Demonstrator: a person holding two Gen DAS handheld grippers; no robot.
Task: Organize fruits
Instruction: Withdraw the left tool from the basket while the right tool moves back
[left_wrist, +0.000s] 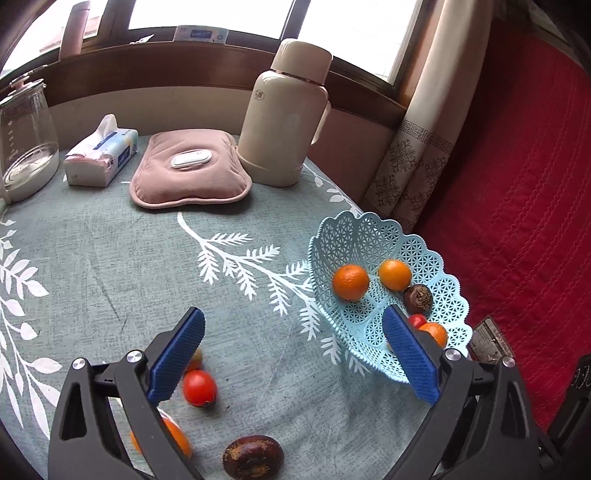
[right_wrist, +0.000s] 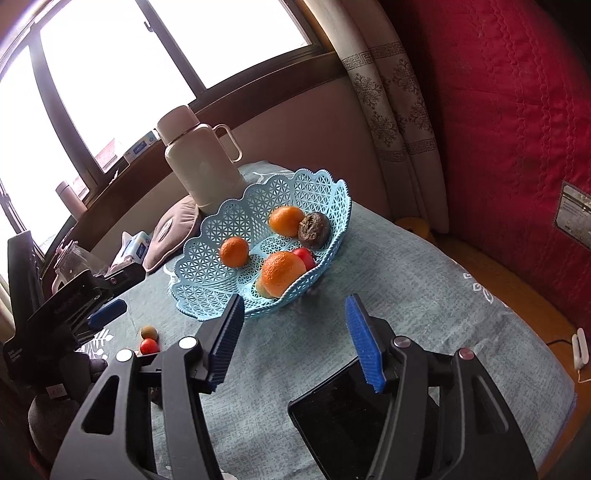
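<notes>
Left gripper (left_wrist: 293, 354) spread wide and empty, poised low over the table (left_wrist: 110, 266); right gripper (right_wrist: 295, 341) likewise agape, holding nothing, aimed at the basket (right_wrist: 207, 236) near the table's right edge. Loose fruit close under the left tool at the near edge: a red tomato (left_wrist: 199, 387) beside the left finger, a small fruit (left_wrist: 195, 358) half hidden behind that finger, an orange (left_wrist: 177, 439) partly under the frame, a dark brown fruit (left_wrist: 253, 458) nearest the camera. Already in the basket: three oranges, one dark fruit, one red fruit, a pale fruit barely showing. Judged light and round, likely to roll; tomato skin smooth and easily bruised, best taken across its widest part with gentle pressure; orange peel firmer, grippier; dark fruit apparently hard-shelled. Farther back, along the table's far edge: hot-water bag (left_wrist: 190, 170), thermos (left_wrist: 280, 118), tissue pack (left_wrist: 101, 155), glass kettle (left_wrist: 26, 140). Emblem on thermos and print on tissue pack too small to read; lettering on the left tool's body, seen from the right wrist, illegible.
</notes>
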